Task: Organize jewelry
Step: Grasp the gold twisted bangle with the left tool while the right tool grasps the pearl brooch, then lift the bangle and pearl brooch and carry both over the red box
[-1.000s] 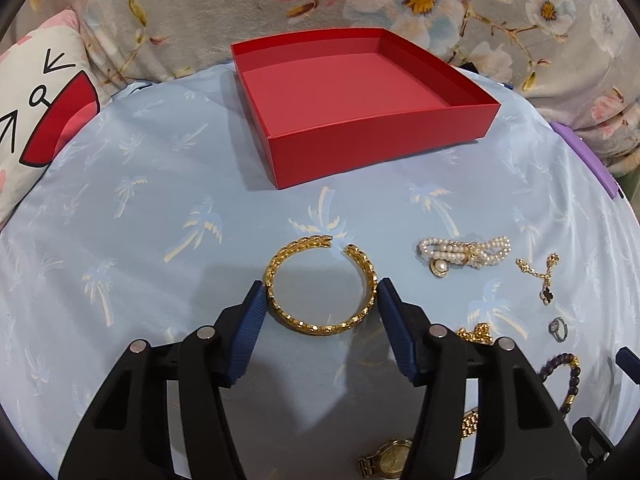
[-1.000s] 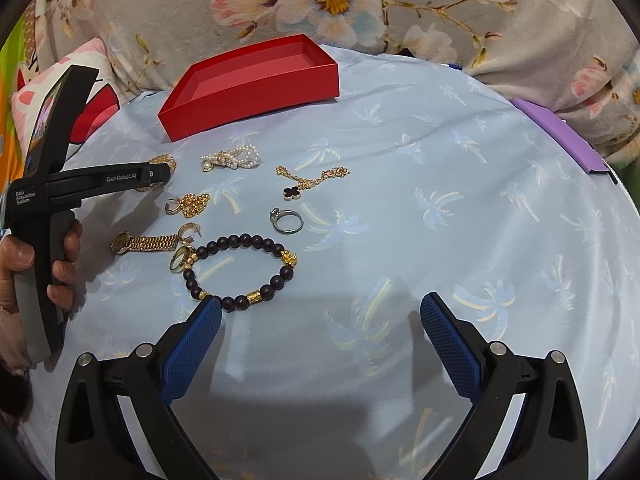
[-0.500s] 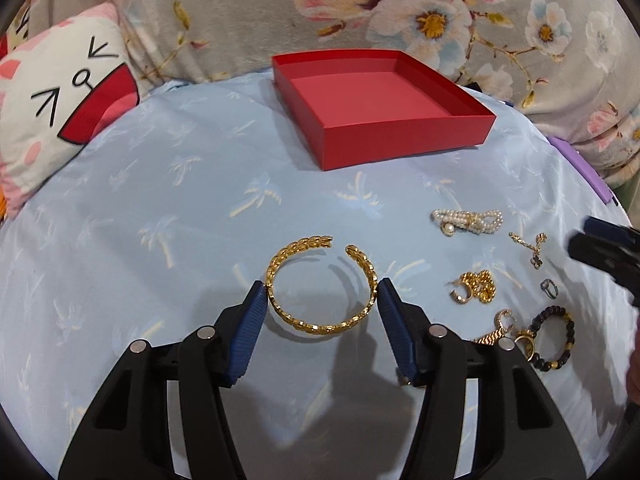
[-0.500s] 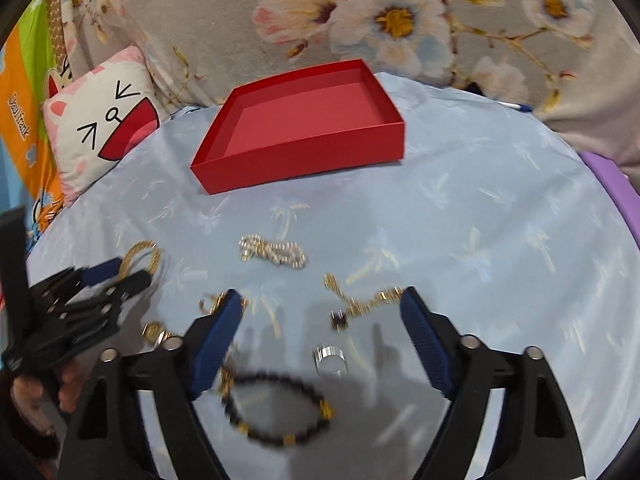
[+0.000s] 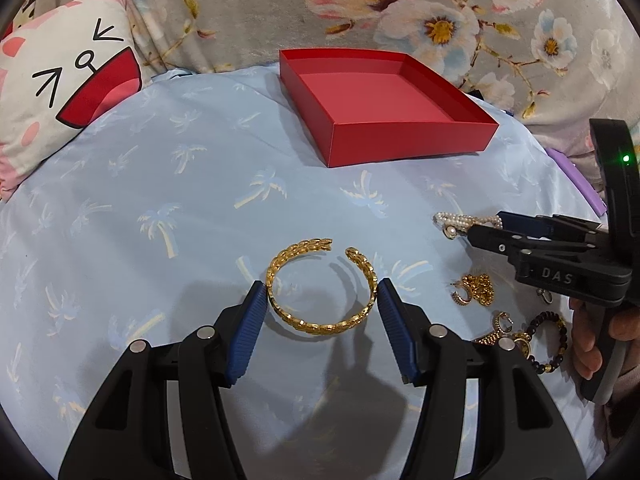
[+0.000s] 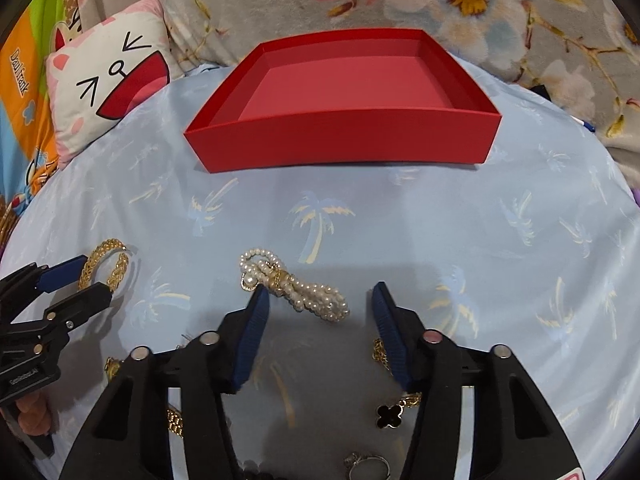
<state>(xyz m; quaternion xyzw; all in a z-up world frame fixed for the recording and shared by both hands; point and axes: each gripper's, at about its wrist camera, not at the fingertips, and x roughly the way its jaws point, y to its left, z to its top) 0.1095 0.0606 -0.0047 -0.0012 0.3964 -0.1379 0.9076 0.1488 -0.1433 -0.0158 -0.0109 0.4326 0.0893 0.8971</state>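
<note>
The left tongs (image 5: 321, 294) sit with their blue pads touching the two sides of the gold bangle (image 5: 322, 286), so they seem to be holding it. It lies on the blue cloth, and the red box (image 5: 384, 108) waits at 12 o'clock, well apart.

The bangle looks stiff and light. It is shiny and may slip. It has a gap at 12 o'clock, so a hard squeeze could bend it. Its two round sides, at 9 and 3 o'clock, look like the best places to hold.

The right tongs (image 6: 318, 294) are spread wide around the pearl bracelet (image 6: 294, 286), with nothing in them. The left pad just touches the pearls. The pearls look soft and floppy, so the gold knot in the middle looks best to pinch.
</note>
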